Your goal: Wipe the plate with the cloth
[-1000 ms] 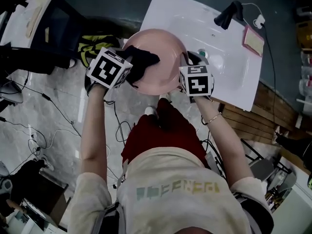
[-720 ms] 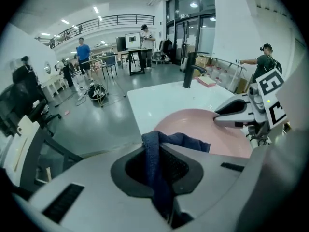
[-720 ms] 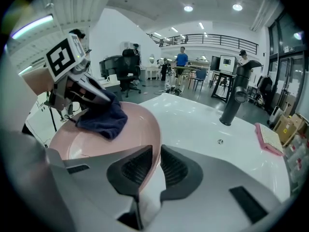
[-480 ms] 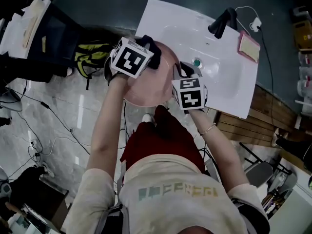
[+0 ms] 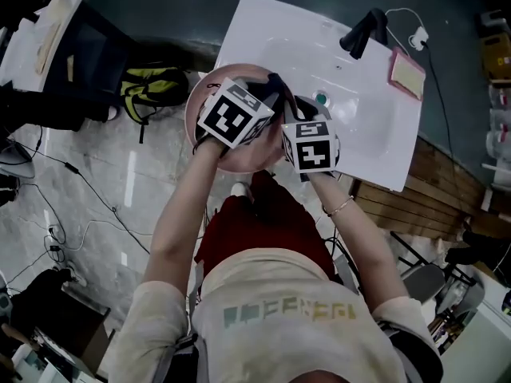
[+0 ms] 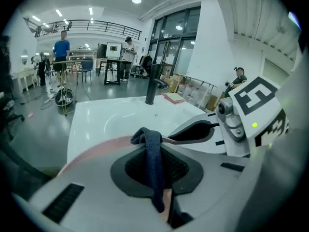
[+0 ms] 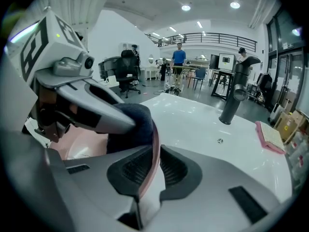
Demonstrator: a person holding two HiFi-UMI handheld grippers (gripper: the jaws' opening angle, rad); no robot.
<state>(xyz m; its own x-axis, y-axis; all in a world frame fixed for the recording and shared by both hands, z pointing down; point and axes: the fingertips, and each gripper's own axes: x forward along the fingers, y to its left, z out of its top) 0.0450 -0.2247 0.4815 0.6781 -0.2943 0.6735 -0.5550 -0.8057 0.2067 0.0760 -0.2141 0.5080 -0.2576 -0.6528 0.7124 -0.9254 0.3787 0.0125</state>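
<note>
Cloth (image 6: pixel 153 170) pinched in left gripper (image 6: pixel 157 151) fingers (image 6: pixel 126 170) at plate (image 7: pixel 72 149) rim, right gripper (image 7: pixel 155 154) fingers (image 7: pixel 126 172) clamped on rim, plate overhanging sink (image 5: pixel 375 126)

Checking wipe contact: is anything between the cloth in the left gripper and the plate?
Nothing visible does. The cloth, pinched in the left gripper, appears to lie directly against the plate, right beside the right gripper, which is clamped on the plate's rim.
</note>
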